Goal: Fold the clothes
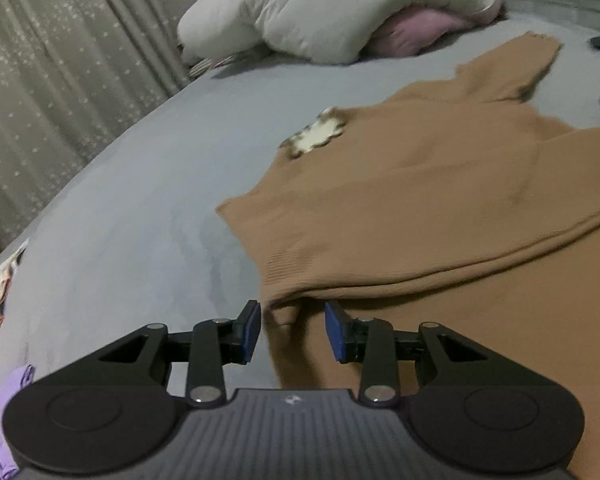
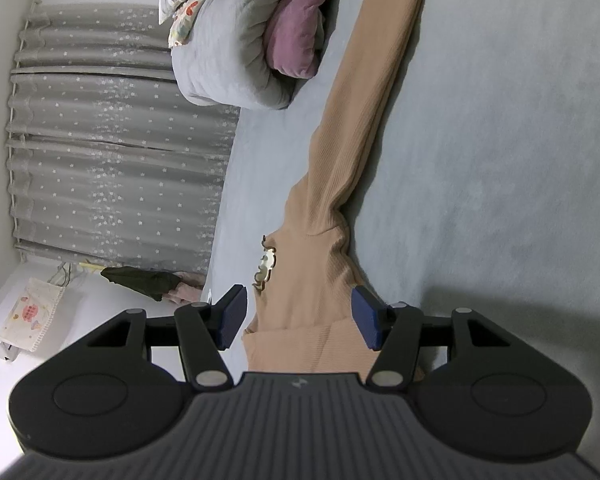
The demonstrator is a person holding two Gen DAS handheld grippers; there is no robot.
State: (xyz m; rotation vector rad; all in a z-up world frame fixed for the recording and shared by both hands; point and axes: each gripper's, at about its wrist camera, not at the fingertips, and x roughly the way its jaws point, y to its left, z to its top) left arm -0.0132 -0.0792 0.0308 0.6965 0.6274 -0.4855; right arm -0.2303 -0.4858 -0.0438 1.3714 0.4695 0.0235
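A tan knit sweater (image 1: 420, 200) with a cream patch (image 1: 318, 136) lies partly folded on the grey bed sheet (image 1: 140, 200). My left gripper (image 1: 292, 332) is open at the sweater's near folded corner, and the ribbed hem edge sits just ahead of its blue pads (image 1: 252, 332). In the right wrist view the camera is rolled sideways. The same sweater (image 2: 340, 200) stretches away with one long sleeve (image 2: 380, 60) extended. My right gripper (image 2: 296, 320) is open, its jaws standing on either side of the sweater's near edge without closing on it.
A grey duvet (image 1: 300, 12) and a pink pillow (image 1: 412, 32) are piled at the head of the bed. Star-print curtains (image 2: 112, 152) hang beside the bed. A purple cloth (image 1: 8, 400) lies at the left gripper's side. Dark clothing (image 2: 140, 280) and a patterned paper (image 2: 32, 316) lie below the curtains.
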